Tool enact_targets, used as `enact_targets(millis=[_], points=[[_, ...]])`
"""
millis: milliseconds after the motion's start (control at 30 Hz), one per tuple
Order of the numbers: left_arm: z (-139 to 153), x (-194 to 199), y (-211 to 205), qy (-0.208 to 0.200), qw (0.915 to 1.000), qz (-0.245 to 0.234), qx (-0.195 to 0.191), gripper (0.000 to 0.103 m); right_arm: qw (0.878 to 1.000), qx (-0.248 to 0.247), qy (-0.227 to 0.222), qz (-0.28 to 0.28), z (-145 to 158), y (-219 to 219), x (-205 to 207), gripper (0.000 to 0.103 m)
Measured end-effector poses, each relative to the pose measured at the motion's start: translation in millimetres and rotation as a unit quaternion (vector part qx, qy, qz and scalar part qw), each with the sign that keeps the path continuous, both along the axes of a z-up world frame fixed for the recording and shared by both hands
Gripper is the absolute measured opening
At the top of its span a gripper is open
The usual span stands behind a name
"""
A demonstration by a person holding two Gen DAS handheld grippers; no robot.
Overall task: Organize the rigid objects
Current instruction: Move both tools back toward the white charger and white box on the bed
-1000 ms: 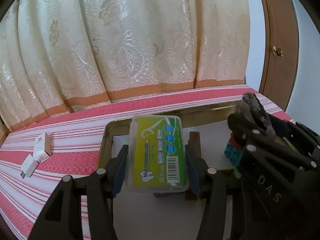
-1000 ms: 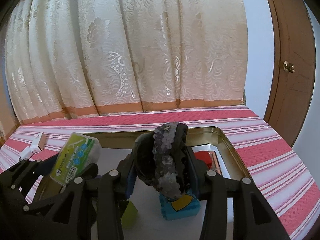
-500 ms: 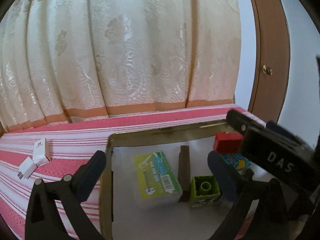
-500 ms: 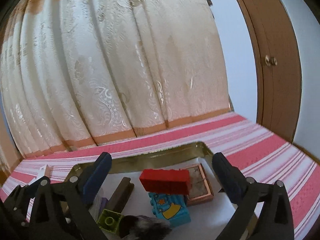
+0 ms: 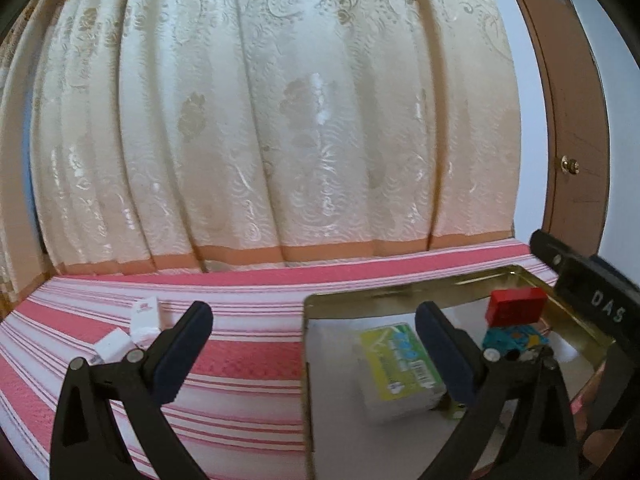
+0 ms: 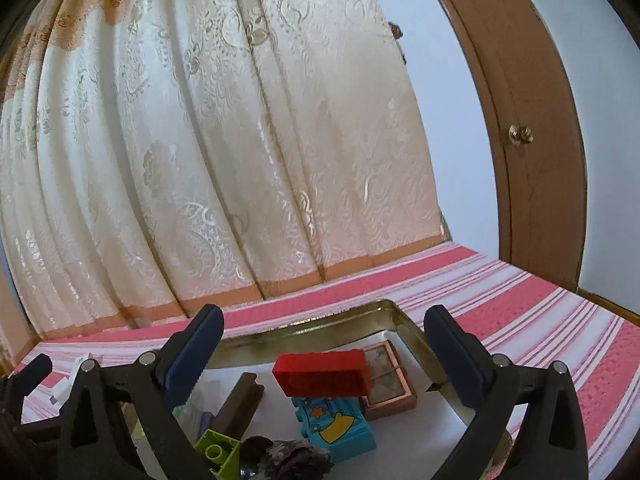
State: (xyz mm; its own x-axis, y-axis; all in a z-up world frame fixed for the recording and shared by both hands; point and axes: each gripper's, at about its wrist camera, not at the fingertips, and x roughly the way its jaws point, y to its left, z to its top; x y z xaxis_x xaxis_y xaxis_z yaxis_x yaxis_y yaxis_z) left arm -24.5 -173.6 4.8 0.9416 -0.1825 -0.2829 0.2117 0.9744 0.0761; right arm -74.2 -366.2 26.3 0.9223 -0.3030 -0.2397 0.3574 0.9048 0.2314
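Green-labelled floss box (image 5: 398, 364), gripped a second ago, is now seen lying flat in the gold tray (image 5: 360, 300), long axis angled away rightward. Left gripper (image 5: 312, 332) and right gripper (image 6: 324, 334) are spread wide, empty.

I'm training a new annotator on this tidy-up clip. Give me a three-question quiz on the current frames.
1. True or false: the left gripper grips the green floss box.
2. Multiple choice: the red brick rests on A) the striped cloth B) the blue printed brick C) the copper frame.
3. Fill in: the white adapters lie ____ the gold tray.

Key: 1 false, both grippers are open and empty; 2 B; 3 outside, on the striped cloth.
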Motion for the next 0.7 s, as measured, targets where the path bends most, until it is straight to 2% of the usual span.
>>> enact_targets(millis=[100,300,500,700], points=[[-2,0,1,-0.002,0.9999,0.001,0.010,0.103,1.000,-0.012,-0.018,-0.012,2,7,-6,0.102],[-2,-2,9,0.007,0.9999,-0.012,-0.009,0.103,1.000,-0.023,-0.009,-0.011,4,15,-6,0.102],[-4,-1,18,0.017,0.9993,-0.013,-0.030,0.103,0.998,-0.041,-0.026,-0.032,6,29,-21,0.102],[-5,-1,26,0.022,0.9994,-0.016,-0.022,0.103,0.997,-0.049,-0.032,-0.042,8,42,-28,0.102]])
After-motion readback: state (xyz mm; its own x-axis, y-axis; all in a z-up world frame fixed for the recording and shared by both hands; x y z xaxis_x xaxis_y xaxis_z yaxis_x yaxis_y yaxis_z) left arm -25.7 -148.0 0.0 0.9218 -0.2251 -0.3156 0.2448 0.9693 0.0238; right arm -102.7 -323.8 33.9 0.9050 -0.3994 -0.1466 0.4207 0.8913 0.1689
